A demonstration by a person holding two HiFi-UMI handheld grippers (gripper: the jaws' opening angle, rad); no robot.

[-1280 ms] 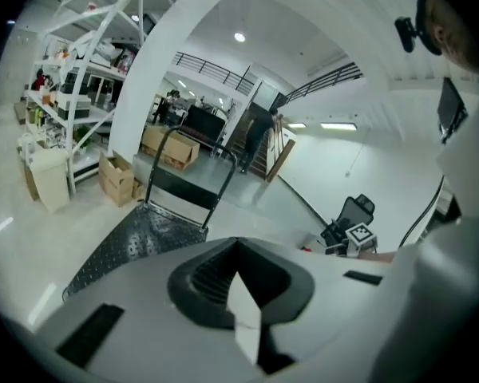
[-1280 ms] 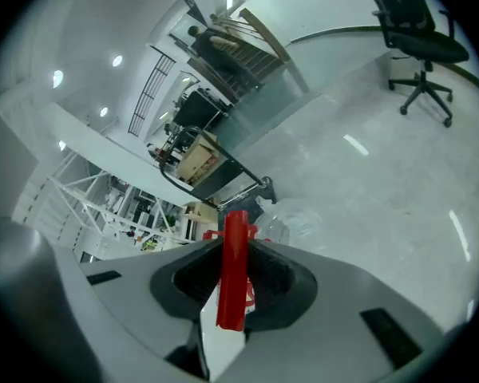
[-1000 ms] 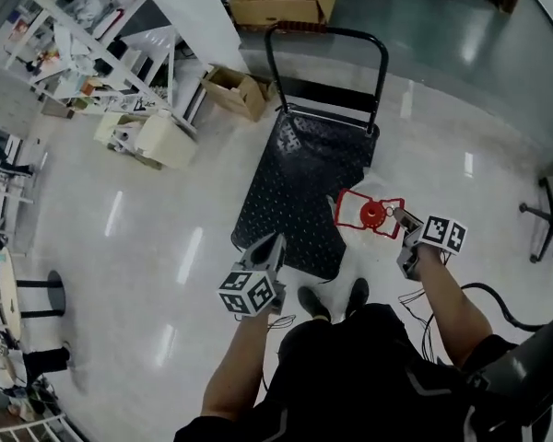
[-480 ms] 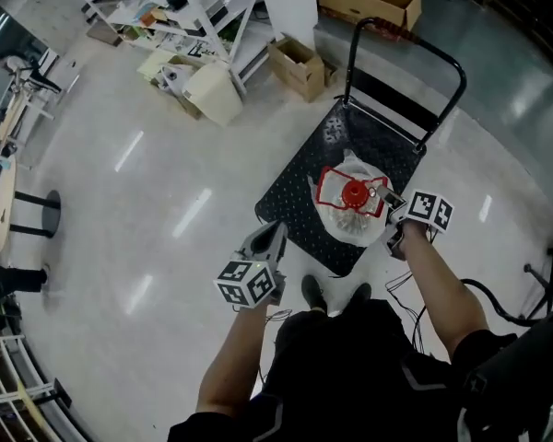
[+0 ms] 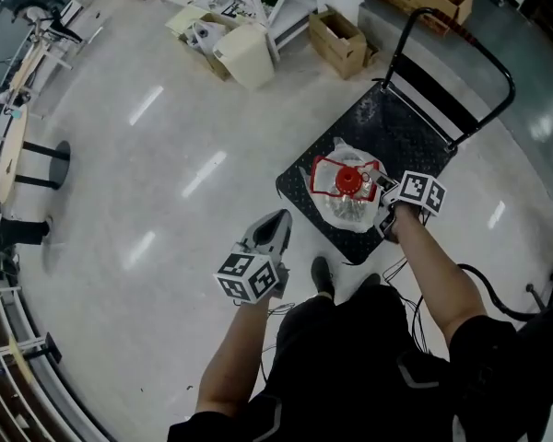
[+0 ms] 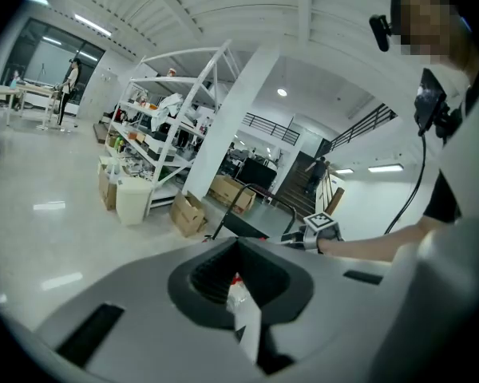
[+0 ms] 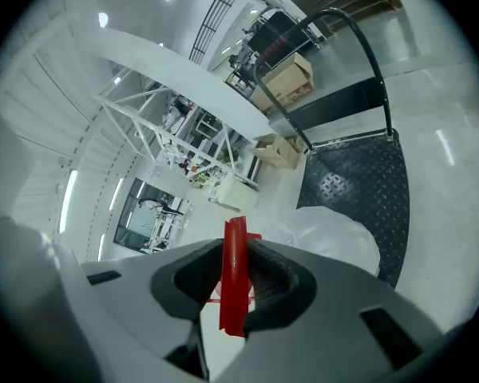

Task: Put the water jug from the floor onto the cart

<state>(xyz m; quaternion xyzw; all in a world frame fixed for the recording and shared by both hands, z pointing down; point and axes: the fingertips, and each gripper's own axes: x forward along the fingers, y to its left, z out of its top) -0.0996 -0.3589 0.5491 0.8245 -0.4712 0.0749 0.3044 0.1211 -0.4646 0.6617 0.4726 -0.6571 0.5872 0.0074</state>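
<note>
Our right gripper (image 5: 382, 188) pinches the red handle (image 7: 234, 278) of the water jug (image 5: 348, 212) to keep it upright at the near end of the cart (image 5: 415, 141), while our left gripper (image 5: 275, 230), pressed together and empty, hangs clear over the floor (image 5: 166, 155).

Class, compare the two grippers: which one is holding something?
The right gripper: its jaws are clamped on the red handle of the water jug at the cart. The left gripper holds nothing, out over the floor.
</note>
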